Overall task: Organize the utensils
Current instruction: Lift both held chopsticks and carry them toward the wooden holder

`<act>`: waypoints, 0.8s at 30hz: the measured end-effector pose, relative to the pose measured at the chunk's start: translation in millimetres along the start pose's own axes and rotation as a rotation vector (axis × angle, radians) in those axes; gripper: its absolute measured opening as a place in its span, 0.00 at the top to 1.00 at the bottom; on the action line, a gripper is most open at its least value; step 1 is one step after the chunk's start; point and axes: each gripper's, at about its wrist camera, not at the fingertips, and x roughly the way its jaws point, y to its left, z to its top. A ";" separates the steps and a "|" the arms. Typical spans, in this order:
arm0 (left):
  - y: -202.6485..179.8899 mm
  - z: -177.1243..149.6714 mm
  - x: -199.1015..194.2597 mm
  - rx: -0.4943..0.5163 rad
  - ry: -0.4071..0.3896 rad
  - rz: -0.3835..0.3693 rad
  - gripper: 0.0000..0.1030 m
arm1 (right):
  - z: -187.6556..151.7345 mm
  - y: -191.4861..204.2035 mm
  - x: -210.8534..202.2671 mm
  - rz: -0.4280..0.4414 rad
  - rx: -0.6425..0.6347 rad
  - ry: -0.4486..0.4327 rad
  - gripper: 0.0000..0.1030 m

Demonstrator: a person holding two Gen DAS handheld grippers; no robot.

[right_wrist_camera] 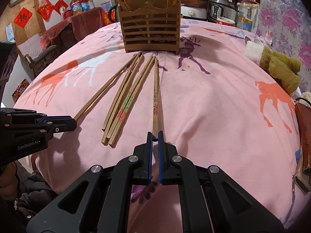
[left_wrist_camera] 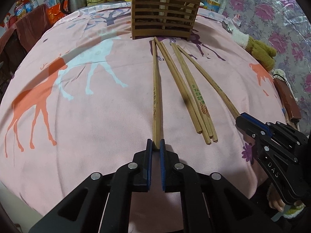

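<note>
A slatted wooden utensil holder (left_wrist_camera: 165, 15) (right_wrist_camera: 151, 31) stands at the far side of the pink deer-print cloth (left_wrist_camera: 87, 116) (right_wrist_camera: 213, 106), with a few chopsticks upright in it. Several loose chopsticks (left_wrist_camera: 192, 101) (right_wrist_camera: 124, 104) lie fanned out in front of it. My left gripper (left_wrist_camera: 155, 143) (right_wrist_camera: 74, 122) is shut on the near end of the leftmost chopstick (left_wrist_camera: 156, 97) (right_wrist_camera: 105, 89). My right gripper (right_wrist_camera: 155, 136) (left_wrist_camera: 240, 116) is shut on the near end of the rightmost, printed chopstick (right_wrist_camera: 155, 101) (left_wrist_camera: 213, 85). Both held chopsticks point toward the holder.
An olive and white cloth bundle (left_wrist_camera: 258, 52) (right_wrist_camera: 278, 68) and a metal spoon (left_wrist_camera: 226, 27) lie at the right. A brown case (left_wrist_camera: 287, 101) (right_wrist_camera: 305, 136) sits at the right edge. Pots, a pressure cooker (right_wrist_camera: 221, 9) and bottles crowd behind the holder.
</note>
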 end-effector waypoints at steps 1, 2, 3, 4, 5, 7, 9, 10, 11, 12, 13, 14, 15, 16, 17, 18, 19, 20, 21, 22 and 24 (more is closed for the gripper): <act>0.4 0.0 -0.6 -0.003 0.004 -0.003 0.92 | 0.3 0.2 -0.9 -0.001 0.000 -0.003 0.94; 0.7 0.3 -1.4 -0.007 0.007 -0.005 0.92 | 0.6 0.1 -1.5 -0.002 0.000 -0.006 0.94; 0.7 0.4 -2.2 -0.007 0.008 -0.004 0.92 | 1.3 -0.2 -3.0 -0.003 0.001 -0.011 0.94; 0.2 0.3 -3.4 -0.006 0.007 -0.001 0.92 | 1.4 -0.3 -4.6 -0.003 0.002 -0.015 0.94; -0.7 0.2 -4.7 -0.003 0.007 0.001 0.92 | 2.2 -0.9 -6.3 -0.004 0.005 -0.019 0.94; -3.1 0.1 -7.0 0.004 0.006 0.002 0.92 | 3.8 -2.0 -9.3 -0.002 0.008 -0.026 0.94; -6.0 0.1 -8.9 0.012 0.007 0.003 0.92 | 5.0 -2.0 -12.5 -0.002 0.008 -0.032 0.94; -7.4 -0.2 -10.2 0.015 0.007 0.003 0.92 | 5.7 -1.8 -14.0 -0.002 0.007 -0.035 0.94; -9.0 -0.7 -11.7 0.021 0.006 0.004 0.92 | 6.4 -1.5 -16.2 -0.003 0.003 -0.039 0.94; -10.3 -0.9 -12.8 0.025 0.005 0.005 0.92 | 6.6 -1.1 -17.9 -0.004 0.000 -0.041 0.94; -12.1 -1.5 -14.7 0.030 0.004 0.006 0.92 | 6.8 -0.6 -19.1 -0.006 -0.002 -0.043 0.94; -13.4 -1.9 -16.1 0.035 0.002 0.008 0.92 | 6.8 -0.3 -20.7 -0.008 -0.005 -0.046 0.94; -15.1 -2.6 -18.4 0.041 -0.001 0.012 0.92 | 6.8 -0.3 -23.2 -0.010 -0.008 -0.049 0.94; -16.1 -3.4 -20.5 0.046 -0.004 0.015 0.92 | 6.9 -0.5 -24.6 -0.012 -0.008 -0.052 0.94; -17.1 -3.5 -21.8 0.050 -0.006 0.017 0.92 | 7.0 -1.0 -27.3 -0.014 -0.009 -0.057 0.94; -18.1 -4.1 -23.7 0.053 -0.009 0.018 0.92 | 7.2 -1.9 -30.2 -0.016 -0.008 -0.062 0.94; -19.0 -4.4 -25.8 0.055 -0.012 0.019 0.92 | 7.2 -2.5 -32.4 -0.017 -0.006 -0.066 0.94; -20.1 -4.8 -28.6 0.059 -0.018 0.022 0.92 | 7.4 -3.2 -35.9 -0.016 -0.004 -0.071 0.94; -21.2 -5.0 -31.7 0.063 -0.025 0.024 0.92 | 8.0 -3.8 -39.6 -0.016 -0.003 -0.078 0.94; -21.8 -5.3 -33.9 0.065 -0.030 0.026 0.92 | 8.4 -4.0 -42.1 -0.014 -0.002 -0.082 0.94; -23.3 -4.6 -41.1 0.071 -0.048 0.031 0.92 | 9.9 -4.6 -52.1 -0.011 0.001 -0.103 0.94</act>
